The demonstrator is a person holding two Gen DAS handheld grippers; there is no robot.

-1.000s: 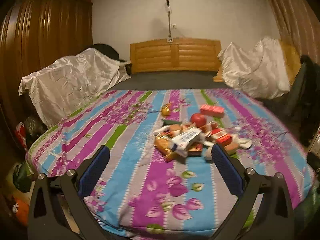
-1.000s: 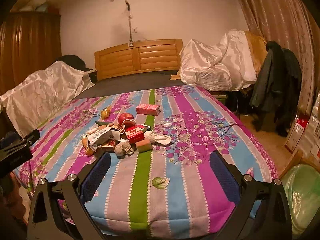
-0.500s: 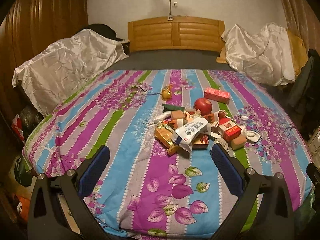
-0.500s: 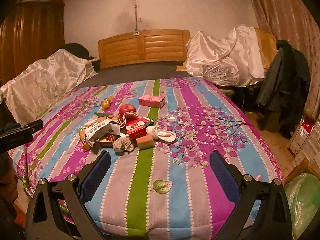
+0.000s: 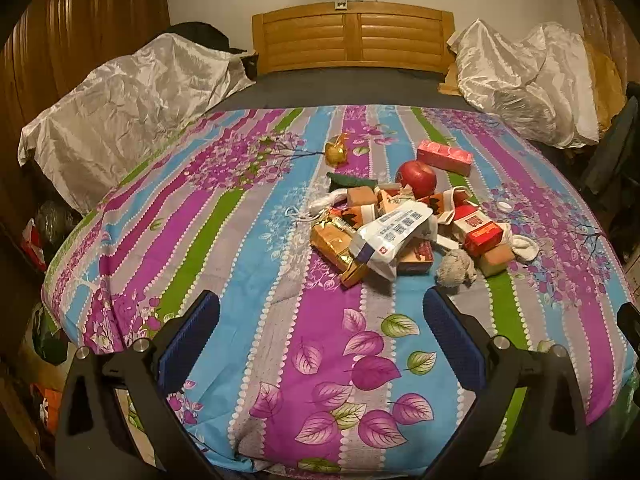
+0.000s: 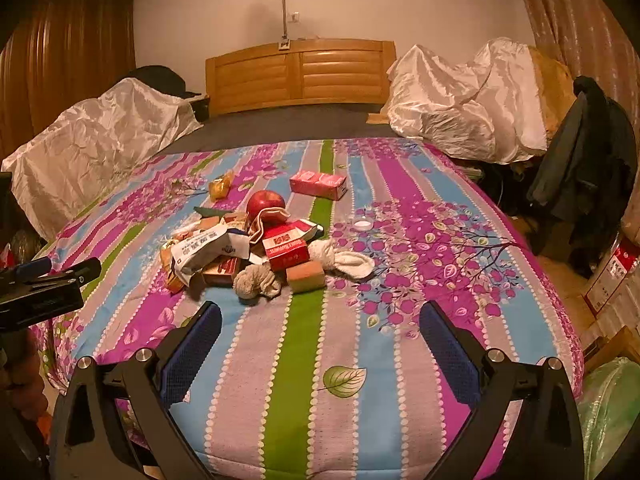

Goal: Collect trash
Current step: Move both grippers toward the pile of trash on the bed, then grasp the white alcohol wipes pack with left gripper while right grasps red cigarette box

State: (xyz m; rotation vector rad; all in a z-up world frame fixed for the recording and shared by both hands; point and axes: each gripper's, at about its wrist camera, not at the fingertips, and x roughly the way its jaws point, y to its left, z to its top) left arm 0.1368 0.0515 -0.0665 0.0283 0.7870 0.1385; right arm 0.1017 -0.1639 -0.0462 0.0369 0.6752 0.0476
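Striped bed (image 5: pixel 240 240), trash pile (image 5: pixel 404 224) at one o'clock of the left gripper (image 5: pixel 320 332); white packet (image 5: pixel 394 232) and red box (image 6: pixel 286 246) print unreadable. Right gripper (image 6: pixel 320 340) level, pile (image 6: pixel 256 248) at eleven. Both gape wide, empty.

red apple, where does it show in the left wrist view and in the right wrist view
Left wrist: the red apple sits right of centre, at the far end of the trash pile, just in front of the pink carton.
Right wrist: the red apple sits left of centre, again at the pile's far end.
Shared landmark: the pink carton, behind the apple and to its right in both views.
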